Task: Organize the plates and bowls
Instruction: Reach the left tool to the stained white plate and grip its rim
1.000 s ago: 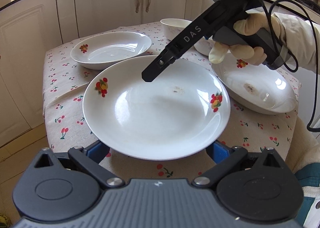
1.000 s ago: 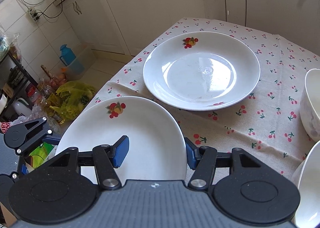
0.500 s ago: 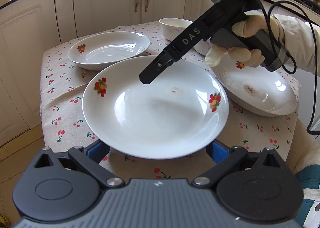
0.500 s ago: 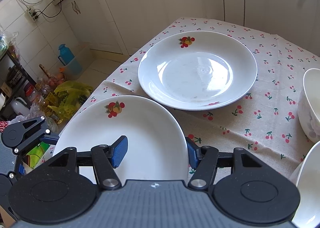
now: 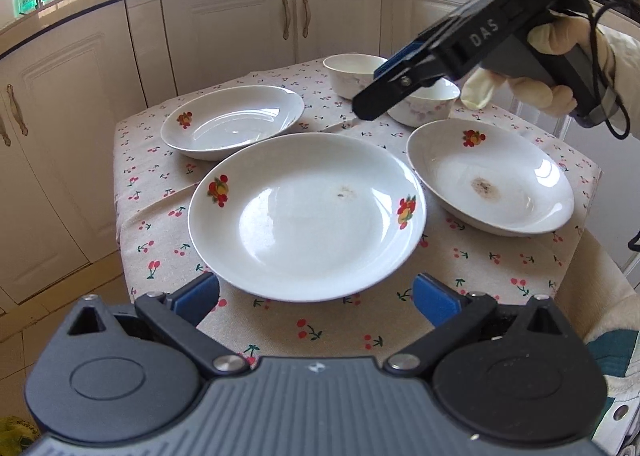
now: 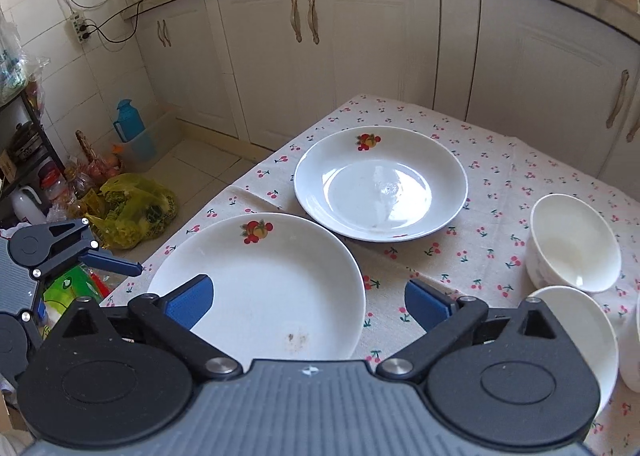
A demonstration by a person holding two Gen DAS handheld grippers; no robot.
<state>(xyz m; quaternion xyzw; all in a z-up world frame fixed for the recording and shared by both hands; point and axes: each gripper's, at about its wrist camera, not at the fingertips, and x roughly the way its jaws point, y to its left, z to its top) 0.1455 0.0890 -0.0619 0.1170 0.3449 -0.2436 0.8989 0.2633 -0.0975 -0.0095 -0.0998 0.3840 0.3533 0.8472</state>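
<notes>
Since the earlier frame the right gripper (image 6: 308,302) has let go of the front plate (image 5: 307,216) and lifted off it; its jaws are opening, spread wide w/ nothing between the pads. Left gripper (image 5: 316,296) is also opening, spread wide at the near rim of this plate, pads not pressing it. Plate lies flat on the cherry tablecloth (image 5: 344,330), between the rear plate (image 5: 232,121) and the stained plate (image 5: 490,180); two bowls (image 6: 574,242) stand behind.

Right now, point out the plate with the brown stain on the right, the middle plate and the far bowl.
Stained plate (image 5: 486,188): left wrist view, on the brown stain.
Middle plate (image 5: 308,224): left wrist view, on its well.
Far bowl (image 5: 352,66): left wrist view, on its inside.
</notes>
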